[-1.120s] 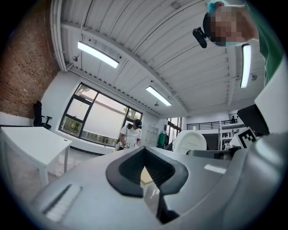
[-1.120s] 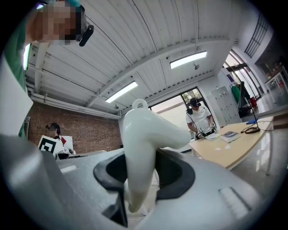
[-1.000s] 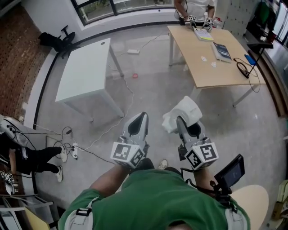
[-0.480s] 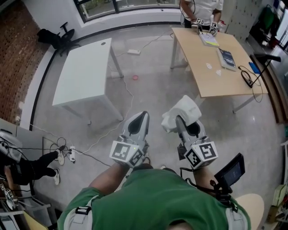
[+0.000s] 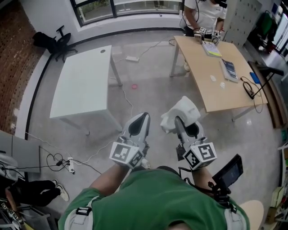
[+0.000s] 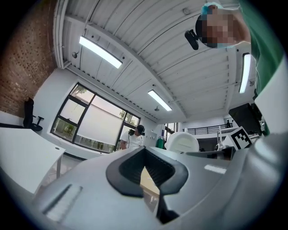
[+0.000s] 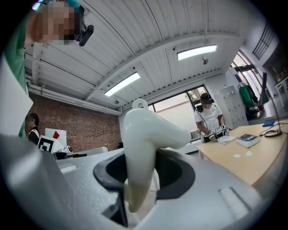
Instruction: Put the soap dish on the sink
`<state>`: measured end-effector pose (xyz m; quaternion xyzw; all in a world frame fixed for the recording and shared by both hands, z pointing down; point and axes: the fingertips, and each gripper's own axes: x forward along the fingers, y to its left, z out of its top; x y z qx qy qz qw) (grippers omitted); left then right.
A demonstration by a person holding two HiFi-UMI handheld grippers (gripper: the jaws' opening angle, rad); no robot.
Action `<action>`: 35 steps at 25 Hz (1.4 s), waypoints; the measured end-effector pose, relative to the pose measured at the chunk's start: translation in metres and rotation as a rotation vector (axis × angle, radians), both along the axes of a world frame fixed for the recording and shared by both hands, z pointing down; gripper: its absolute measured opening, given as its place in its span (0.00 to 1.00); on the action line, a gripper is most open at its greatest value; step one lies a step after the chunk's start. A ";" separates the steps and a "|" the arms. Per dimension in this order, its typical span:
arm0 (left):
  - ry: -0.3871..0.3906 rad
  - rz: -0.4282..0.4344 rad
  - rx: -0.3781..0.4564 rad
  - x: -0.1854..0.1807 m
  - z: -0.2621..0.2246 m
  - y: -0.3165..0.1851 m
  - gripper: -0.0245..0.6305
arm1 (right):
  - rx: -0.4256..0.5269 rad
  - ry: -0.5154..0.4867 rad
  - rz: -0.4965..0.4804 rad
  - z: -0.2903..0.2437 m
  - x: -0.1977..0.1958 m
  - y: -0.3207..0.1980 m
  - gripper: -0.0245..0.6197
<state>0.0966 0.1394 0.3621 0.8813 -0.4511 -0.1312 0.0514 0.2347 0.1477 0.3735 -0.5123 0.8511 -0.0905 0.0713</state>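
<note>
My right gripper (image 5: 181,120) is shut on a white soap dish (image 5: 182,111), held out in front of my chest above the grey floor. In the right gripper view the soap dish (image 7: 143,140) stands upright between the dark pads and bulges out above them. My left gripper (image 5: 140,118) hangs beside it to the left, its jaws together with nothing in them. In the left gripper view that gripper (image 6: 145,162) shows only a thin slit between its pads. No sink is in view.
A white table (image 5: 83,81) stands ahead on the left, a wooden table (image 5: 216,67) with books ahead on the right. A person (image 5: 204,13) stands at its far end. Cables and a power strip (image 5: 69,164) lie on the floor at left.
The floor and both tables have slid toward me in the head view as I move forward. Both grippers keep their pose, and the soap dish stays gripped.
</note>
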 end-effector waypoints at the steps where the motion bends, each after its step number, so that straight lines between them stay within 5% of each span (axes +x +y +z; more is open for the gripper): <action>1: 0.002 -0.002 -0.004 -0.006 0.001 -0.006 0.05 | 0.002 -0.001 0.003 0.000 -0.004 -0.005 0.26; 14: 0.019 -0.042 -0.067 -0.028 0.019 -0.063 0.05 | -0.040 0.028 0.005 0.010 -0.019 -0.060 0.26; 35: -0.092 -0.322 -0.071 0.012 0.012 -0.198 0.05 | -0.015 -0.046 -0.199 0.013 0.030 -0.226 0.26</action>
